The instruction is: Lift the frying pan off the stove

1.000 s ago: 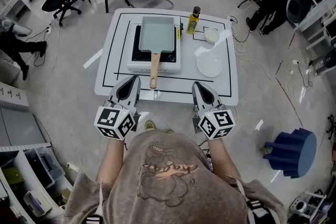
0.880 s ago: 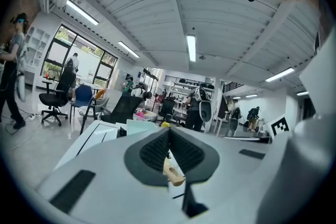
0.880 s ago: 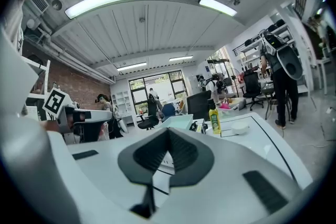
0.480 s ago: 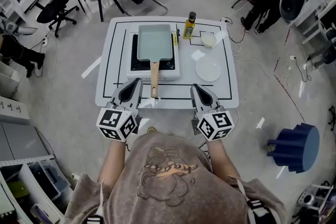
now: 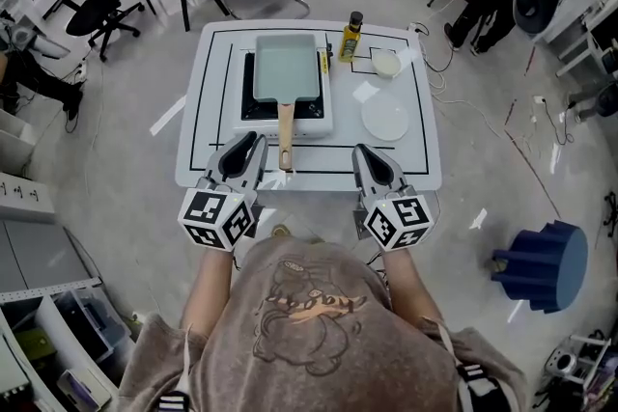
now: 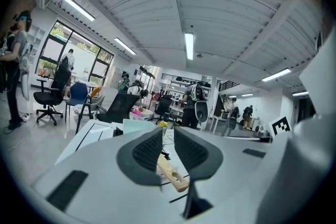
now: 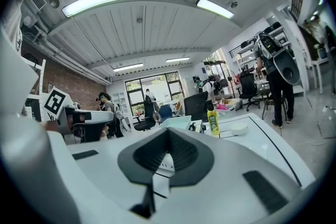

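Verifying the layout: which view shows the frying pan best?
Head view: the whole frying pan sits on the stove, handle toward the person. The left gripper view shows just the handle end and a pale sliver; the right gripper view, only its distant side.

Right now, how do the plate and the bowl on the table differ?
The plate is wider and flat; the bowl is smaller and deeper. The bowl sits beyond the plate, beside the bottle. Both are white, round, and right of the stove.
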The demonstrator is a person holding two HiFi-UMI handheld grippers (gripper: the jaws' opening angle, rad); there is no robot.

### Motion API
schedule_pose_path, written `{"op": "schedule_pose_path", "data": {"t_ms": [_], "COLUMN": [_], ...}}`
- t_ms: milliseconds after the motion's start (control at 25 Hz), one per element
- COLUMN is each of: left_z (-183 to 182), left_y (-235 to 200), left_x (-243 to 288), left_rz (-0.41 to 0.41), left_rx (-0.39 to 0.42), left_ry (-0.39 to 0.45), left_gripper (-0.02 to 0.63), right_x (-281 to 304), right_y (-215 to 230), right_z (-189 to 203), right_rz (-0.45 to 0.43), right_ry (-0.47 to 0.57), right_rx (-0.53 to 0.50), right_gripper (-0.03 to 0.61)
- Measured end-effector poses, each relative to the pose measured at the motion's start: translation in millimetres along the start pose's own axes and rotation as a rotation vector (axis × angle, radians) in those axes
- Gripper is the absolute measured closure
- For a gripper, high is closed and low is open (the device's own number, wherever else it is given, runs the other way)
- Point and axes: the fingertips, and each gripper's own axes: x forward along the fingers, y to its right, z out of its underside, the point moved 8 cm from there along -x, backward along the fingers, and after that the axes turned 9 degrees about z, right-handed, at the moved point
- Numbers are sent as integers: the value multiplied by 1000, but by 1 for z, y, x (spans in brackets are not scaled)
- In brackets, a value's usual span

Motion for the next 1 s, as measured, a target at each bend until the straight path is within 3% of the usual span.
{"op": "schedule_pose_path", "data": {"t_ms": [840,1000], "left_z": [16,23], "left_y": [-7,-13], "left_x": [21,31], "left_rz": [54,61], "left_rx": [-90,-114], "left_ry": [-119,-156], "left_gripper": [291,273], "right_x": [-2,-2], "right_y": [0,1], "right_z": [9,11], "right_rz": [-9,-8], "right_ry": [-29,-33], "right_rx": [4,1], "right_gripper": [580,580]}}
